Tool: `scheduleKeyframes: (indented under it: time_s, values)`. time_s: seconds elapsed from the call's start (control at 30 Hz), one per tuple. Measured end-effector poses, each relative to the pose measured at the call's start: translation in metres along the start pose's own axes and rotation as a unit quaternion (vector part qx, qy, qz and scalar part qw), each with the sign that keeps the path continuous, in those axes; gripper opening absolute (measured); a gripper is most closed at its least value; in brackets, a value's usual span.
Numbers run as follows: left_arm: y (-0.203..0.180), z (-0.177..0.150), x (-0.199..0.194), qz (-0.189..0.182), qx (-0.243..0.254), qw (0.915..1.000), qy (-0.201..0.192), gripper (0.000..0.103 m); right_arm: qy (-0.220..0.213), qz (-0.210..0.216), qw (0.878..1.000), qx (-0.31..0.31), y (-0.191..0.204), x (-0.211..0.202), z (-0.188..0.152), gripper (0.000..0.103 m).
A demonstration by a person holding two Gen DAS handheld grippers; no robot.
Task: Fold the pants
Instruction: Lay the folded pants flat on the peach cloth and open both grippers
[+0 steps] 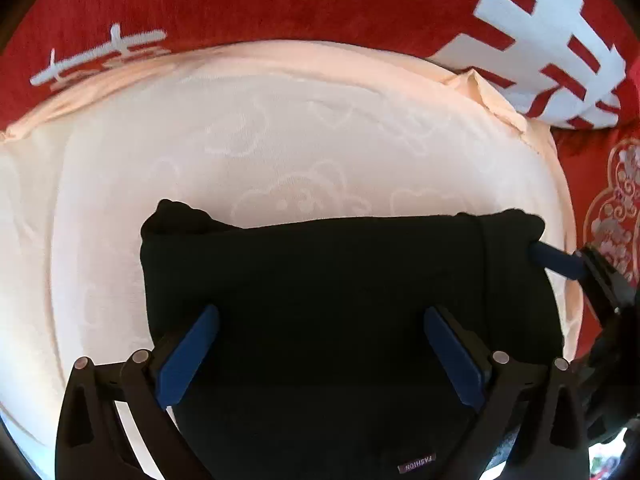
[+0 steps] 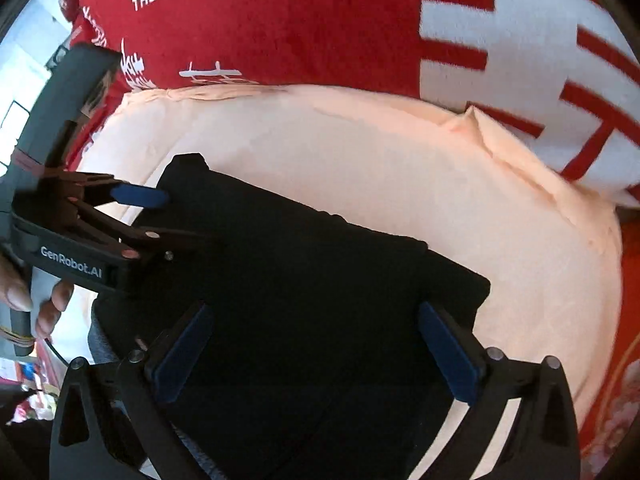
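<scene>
The black pants [image 1: 320, 280] lie folded into a compact block on a cream sheet [image 1: 280, 140]; they also show in the right wrist view [image 2: 300, 280]. A small "FASHION" label [image 1: 416, 465] sits at their near edge. My left gripper [image 1: 320, 320] is open, its blue fingers spread above the pants. My right gripper [image 2: 312, 320] is open over the pants too. One blue finger of the right gripper [image 1: 556, 260] touches the pants' right corner in the left wrist view. The left gripper [image 2: 140, 196] shows at the pants' left corner in the right wrist view.
A red blanket with white lettering [image 1: 280, 0] lies behind the cream sheet and also shows in the right wrist view [image 2: 280, 20]. A white patterned patch [image 1: 560, 48] is at the back right. A hand [image 2: 36, 300] holds the left gripper's handle.
</scene>
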State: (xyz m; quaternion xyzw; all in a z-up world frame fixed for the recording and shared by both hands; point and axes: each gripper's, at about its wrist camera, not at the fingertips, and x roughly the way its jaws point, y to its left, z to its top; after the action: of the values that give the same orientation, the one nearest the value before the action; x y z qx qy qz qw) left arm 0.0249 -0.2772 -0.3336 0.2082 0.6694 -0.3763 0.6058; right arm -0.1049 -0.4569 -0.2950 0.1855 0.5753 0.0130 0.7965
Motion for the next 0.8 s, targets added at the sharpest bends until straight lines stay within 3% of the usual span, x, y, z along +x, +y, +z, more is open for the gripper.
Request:
scheduleKeyframes:
  time_s: [0.1,0.2,0.27,0.33,0.4,0.47,0.53,0.67,0.73,0.8]
  values:
    - [0.005,-0.001,-0.012,-0.013,0.000,0.9999,0.002,0.102,-0.001,0.003,1.000,0.000,-0.001,0.001,-0.001,0.102]
    - [0.007,-0.027,-0.054,-0.025,0.000,0.9978,-0.061,0.102,0.002,-0.003,1.000,0.004,0.003,-0.010,0.002,0.103]
    - [0.003,-0.058,-0.066,-0.034,0.011,0.9966,-0.074,0.102,-0.026,-0.002,0.999,0.021,0.010,-0.038,-0.006,0.103]
    - [-0.003,-0.087,-0.061,-0.030,0.032,0.9971,-0.063,0.102,-0.075,-0.003,0.997,0.023,0.027,-0.072,-0.028,0.103]
    - [-0.004,-0.107,-0.047,-0.028,0.046,0.9979,-0.034,0.102,-0.090,0.001,0.996,0.017,0.048,-0.090,-0.060,0.103]
    - [-0.005,-0.116,-0.030,-0.010,0.056,0.9982,-0.020,0.102,-0.082,0.020,0.996,0.028,0.058,-0.091,-0.083,0.103]
    - [-0.013,-0.115,-0.025,0.003,0.063,0.9977,-0.023,0.102,-0.042,0.029,0.997,0.056,0.060,-0.074,-0.108,0.103]
    - [-0.012,-0.120,-0.051,-0.039,0.042,0.9965,-0.061,0.102,0.043,-0.003,0.994,0.103,0.050,-0.046,-0.133,0.103]
    - [-0.009,-0.127,-0.049,-0.031,0.045,0.9968,-0.059,0.102,0.013,-0.002,0.995,0.103,0.051,-0.063,-0.134,0.103]
    - [-0.004,-0.129,-0.032,-0.018,0.031,0.9990,-0.028,0.102,-0.029,-0.010,0.996,0.080,0.058,-0.084,-0.129,0.103]
